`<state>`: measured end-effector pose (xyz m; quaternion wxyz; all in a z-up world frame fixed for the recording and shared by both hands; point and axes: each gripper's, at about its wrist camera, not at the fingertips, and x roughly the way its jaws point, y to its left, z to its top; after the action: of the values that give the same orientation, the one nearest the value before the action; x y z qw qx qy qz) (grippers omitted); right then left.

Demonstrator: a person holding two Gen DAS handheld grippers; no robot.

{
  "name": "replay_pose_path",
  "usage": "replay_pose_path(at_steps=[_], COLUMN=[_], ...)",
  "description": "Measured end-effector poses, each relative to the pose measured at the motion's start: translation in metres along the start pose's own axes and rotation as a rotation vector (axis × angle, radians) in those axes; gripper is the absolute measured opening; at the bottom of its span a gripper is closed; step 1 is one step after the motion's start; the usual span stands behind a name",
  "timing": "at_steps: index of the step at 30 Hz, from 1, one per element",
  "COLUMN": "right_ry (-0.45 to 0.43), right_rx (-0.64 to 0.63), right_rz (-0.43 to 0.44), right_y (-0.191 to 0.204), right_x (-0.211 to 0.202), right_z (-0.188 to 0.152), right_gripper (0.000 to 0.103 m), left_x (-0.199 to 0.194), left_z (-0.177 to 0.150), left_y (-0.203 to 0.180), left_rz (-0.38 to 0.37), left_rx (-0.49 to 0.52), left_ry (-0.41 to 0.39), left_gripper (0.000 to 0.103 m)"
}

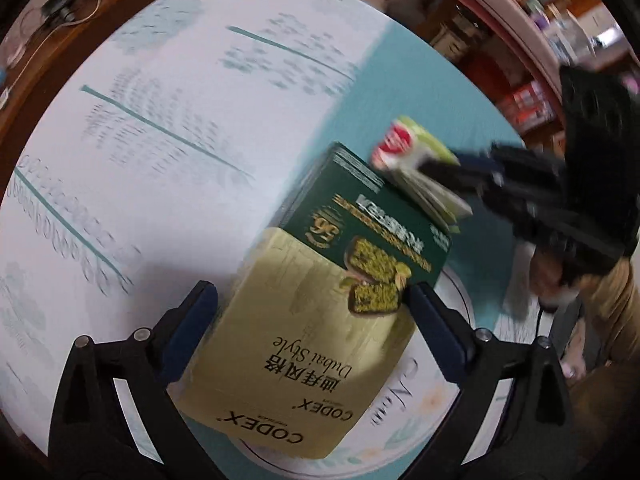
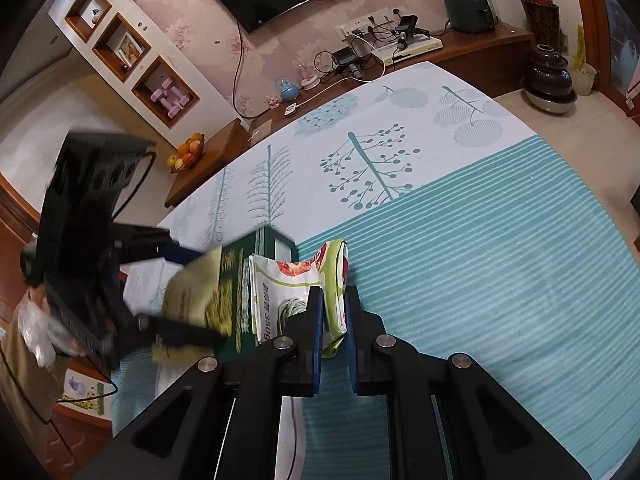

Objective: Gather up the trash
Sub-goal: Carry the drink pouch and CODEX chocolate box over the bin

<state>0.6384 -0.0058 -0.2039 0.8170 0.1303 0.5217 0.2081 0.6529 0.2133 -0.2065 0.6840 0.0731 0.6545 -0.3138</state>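
Cardboard, glossy and printed in pale gold and dark green, is sitting as a flat-sided box [image 1: 320, 320] between the spread tongs of the left gripper [image 1: 312, 312]. Its blue pads [image 1: 192, 320] are standing either side of the carton; whether the right-hand one is grazing the box edge is hard to tell through the blur. Beneath the box, a round white rim with leaf print [image 1: 452, 400] is showing, mostly covered. The box is lying near the seam where the tablecloth [image 2: 480, 240] changes from white with teal trees to teal stripes. Just right of it, a crinkled plastic packet [image 2: 332, 280], white, lime and red, is standing on edge, and the right gripper [image 2: 334, 320] is pinching it, tongs pressed close on the thin film. The striped cloth is running bare and open toward the table's right edge. The packet's lower end is hiding behind the fingers.
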Motion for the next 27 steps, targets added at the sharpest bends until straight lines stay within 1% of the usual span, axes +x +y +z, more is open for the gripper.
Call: replay_pose_path(at_steps=[4,7,8,9,13,17,19,20,24,25,27], right_ry=[-0.002,-0.002,0.002,0.006,0.019,0.007,-0.007,-0.009,-0.03,-0.035,-0.041], right_rx=[0.017,0.02,0.02,0.021,0.027,0.035,0.058,0.072,0.092,0.093,0.093], right_rz=[0.015,0.024,0.023,0.024,0.024,-0.005,-0.011,-0.006,-0.02,-0.021,-0.017], right_y=[0.003,0.007,0.008,0.009,0.012,0.012,0.012,0.012,0.014,0.015,0.018], right_x=[-0.016,-0.031,-0.035,-0.039,-0.059,-0.085,-0.097,-0.101,-0.119,-0.123,-0.13], right_z=[-0.013,-0.03,-0.035,-0.04,-0.066,-0.093,-0.106,-0.113,-0.136,-0.141,-0.147], right_gripper=[0.01,0.01,0.01,0.01,0.01,0.01,0.01,0.01,0.01,0.01,0.01], left_x=[-0.005,-0.007,-0.008,-0.008,-0.012,-0.023,-0.029,-0.032,-0.029,-0.025,-0.022], left_z=[-0.031,-0.049,-0.057,-0.063,-0.082,-0.099,-0.108,-0.112,-0.124,-0.124,-0.127], left_y=[-0.043,-0.074,-0.086,-0.093,-0.116,-0.134,-0.143,-0.146,-0.159,-0.167,-0.168], left_rz=[0.023,0.059,0.082,0.084,0.064,0.056,0.057,0.065,0.143,0.156,0.181], left_rx=[0.092,0.164,0.184,0.196,0.195,0.158,0.15,0.151,0.173,0.176,0.181], left_ry=[0.001,0.003,0.003,0.007,0.006,-0.038,-0.065,-0.078,-0.083,-0.083,-0.079], left_gripper=[0.094,0.095,0.095,0.095,0.095,0.096,0.1,0.102,0.102,0.102,0.102])
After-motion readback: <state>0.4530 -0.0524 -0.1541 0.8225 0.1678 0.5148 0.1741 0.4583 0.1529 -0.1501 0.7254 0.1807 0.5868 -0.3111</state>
